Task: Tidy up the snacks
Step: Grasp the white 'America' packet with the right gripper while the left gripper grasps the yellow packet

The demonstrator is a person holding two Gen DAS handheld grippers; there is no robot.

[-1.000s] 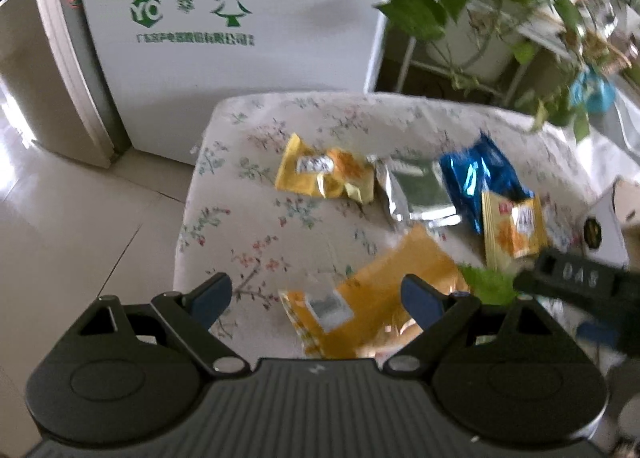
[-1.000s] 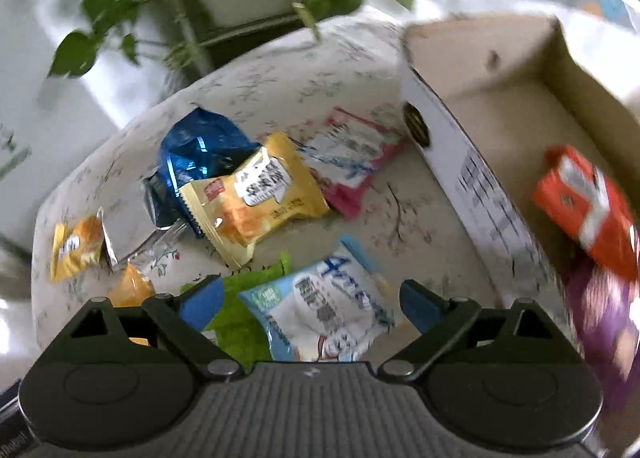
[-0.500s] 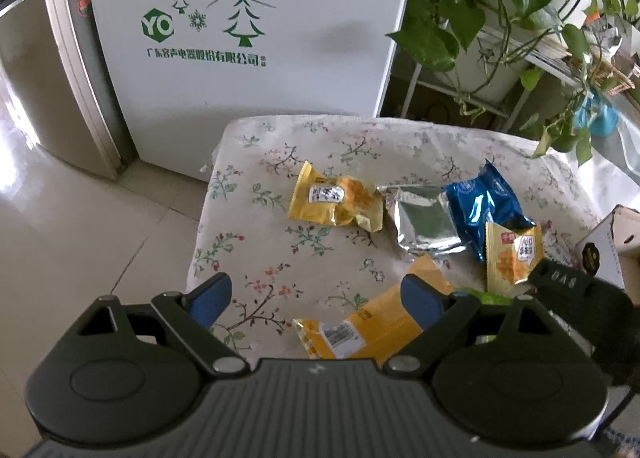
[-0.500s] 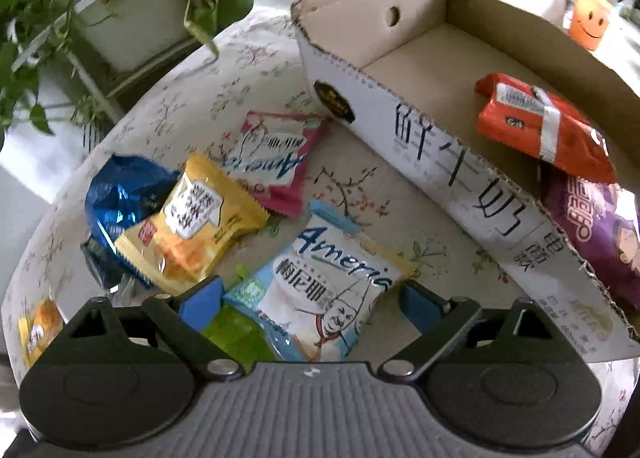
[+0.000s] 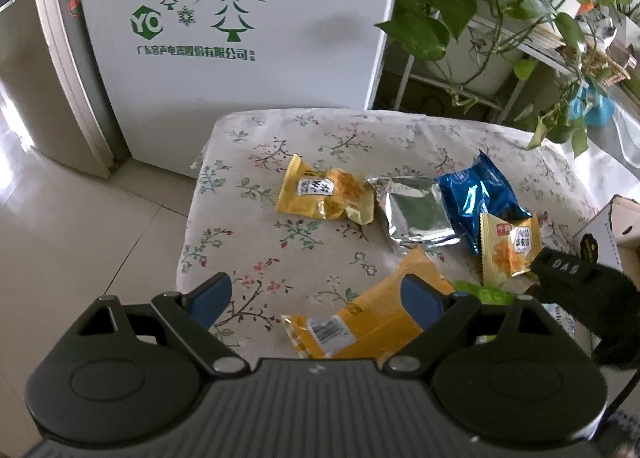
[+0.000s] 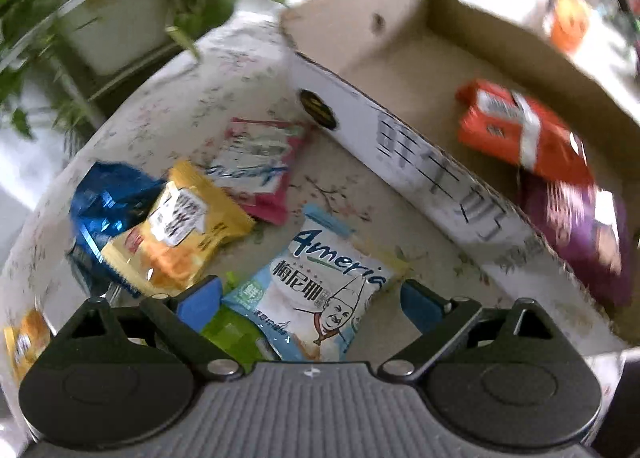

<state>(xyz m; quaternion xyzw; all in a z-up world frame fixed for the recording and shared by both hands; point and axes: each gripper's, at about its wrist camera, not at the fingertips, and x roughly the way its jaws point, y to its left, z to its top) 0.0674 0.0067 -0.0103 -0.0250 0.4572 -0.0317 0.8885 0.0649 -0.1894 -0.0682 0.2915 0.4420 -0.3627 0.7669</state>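
White appliance panel (image 5: 240, 30), green "YO" logo, tree drawings. Floral-cloth surface (image 5: 256, 226). Cardboard box (image 6: 404, 162), orange pack (image 6: 524, 130) inside. Crinkly white-blue "Ameria" snack pack (image 6: 320, 290) on surface between right gripper (image 6: 310, 298) fingers, spread wide, untouched. Left gripper (image 5: 318, 296) likewise spread, empty.

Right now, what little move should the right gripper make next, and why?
Probably lower the right gripper and close on the light-blue Ameria snack packet. Its jaws stand open with that packet lying between them on the floral tablecloth, and the cardboard box beside it already holds an orange packet and a purple one.
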